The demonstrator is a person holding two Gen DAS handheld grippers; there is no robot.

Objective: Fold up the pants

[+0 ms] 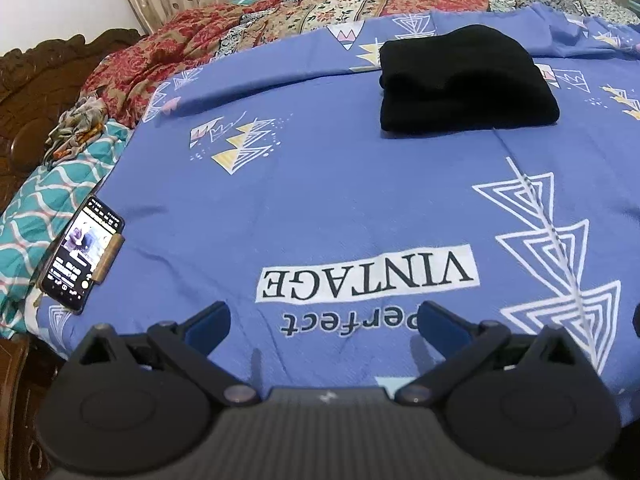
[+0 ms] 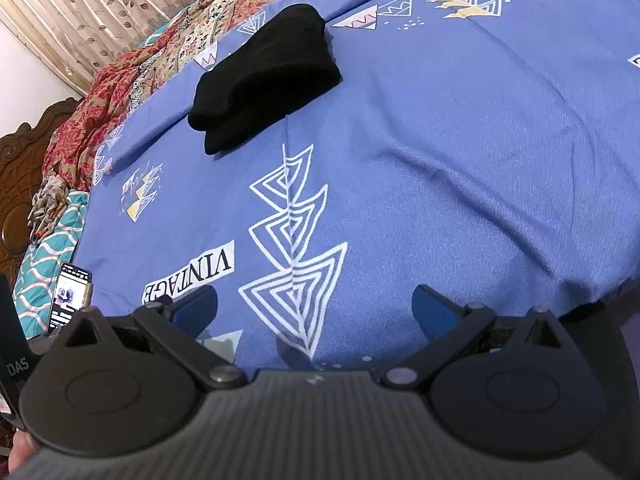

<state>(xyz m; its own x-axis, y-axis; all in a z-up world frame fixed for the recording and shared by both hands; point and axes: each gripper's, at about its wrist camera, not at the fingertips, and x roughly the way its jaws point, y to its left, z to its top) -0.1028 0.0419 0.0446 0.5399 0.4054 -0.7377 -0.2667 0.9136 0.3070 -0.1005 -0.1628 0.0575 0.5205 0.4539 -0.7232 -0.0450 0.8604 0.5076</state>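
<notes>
Both grippers hang back here, well short of the pants, which sit as a compact black bundle on the blue bedsheet, far side of the "VINTAGE" print from the cameras. The left gripper has its jaws spread wide, nothing between them; the right gripper is just as wide and just as empty.

That bundle looks soft, light and floppy, several layers thick, so it should sag if pinched at one point. Best hold, I'd judge, is a corner or the near folded edge, one gripper at each end.

Hard to read: the fabric is so dark that seams, waistband and leg ends vanish, and it looks folded already, though I can't be sure. A phone lies left of the print, at the sheet's edge.
</notes>
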